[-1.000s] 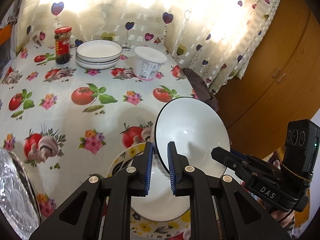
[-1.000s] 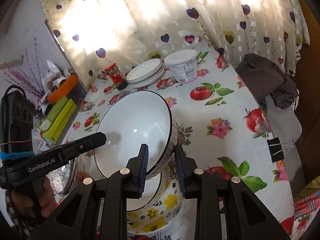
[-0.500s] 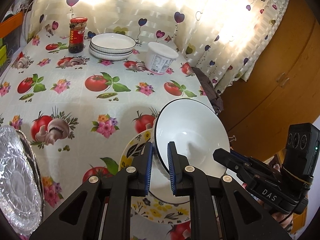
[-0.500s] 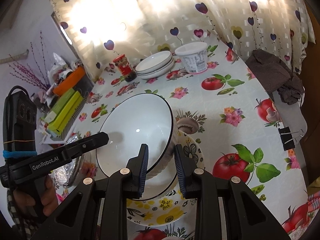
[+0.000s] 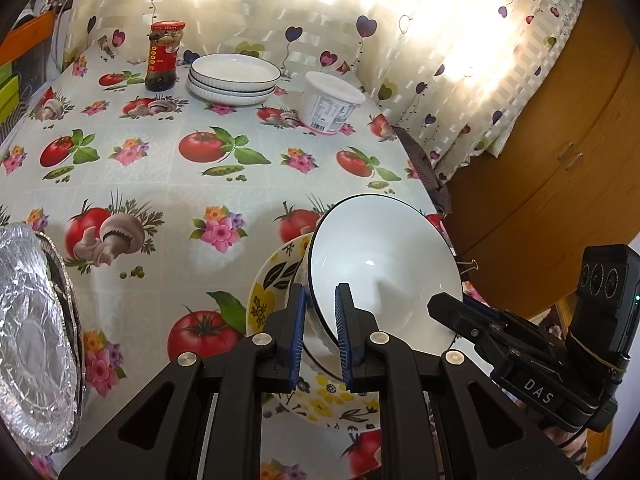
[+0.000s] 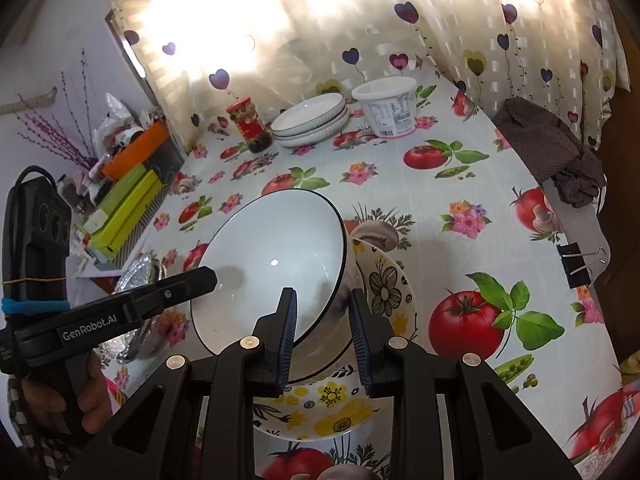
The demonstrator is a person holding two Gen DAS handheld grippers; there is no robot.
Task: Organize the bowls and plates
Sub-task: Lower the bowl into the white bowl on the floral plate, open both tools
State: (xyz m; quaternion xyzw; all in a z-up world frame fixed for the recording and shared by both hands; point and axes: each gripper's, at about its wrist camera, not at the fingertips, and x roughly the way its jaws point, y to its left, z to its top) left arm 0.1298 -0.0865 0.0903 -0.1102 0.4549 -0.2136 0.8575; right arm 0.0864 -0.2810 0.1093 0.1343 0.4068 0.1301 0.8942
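A white bowl (image 5: 384,264) with a dark rim hangs tilted between both grippers. My left gripper (image 5: 320,334) is shut on its near-left rim. My right gripper (image 6: 324,334) is shut on the opposite wall of the same bowl (image 6: 272,264). The right gripper's finger tip (image 5: 448,308) also shows in the left wrist view, and the left one's tip (image 6: 200,278) in the right wrist view. Just under the bowl sits a yellow-flowered dish (image 5: 266,300) (image 6: 386,288) with another white piece in it, mostly hidden. A stack of white plates (image 5: 234,78) (image 6: 310,120) stands at the back.
A red-lidded jar (image 5: 164,56) and a white tub (image 5: 330,104) flank the plate stack. A foil-covered dish (image 5: 32,332) lies at the near left. A brown cloth (image 6: 548,148) and a binder clip (image 6: 576,264) mark the table's right edge, with a wooden cabinet (image 5: 560,160) beyond.
Both grippers have carried the white bowl a little lower and sideways over the flowered dish, which now shows more. Both grips are unchanged.
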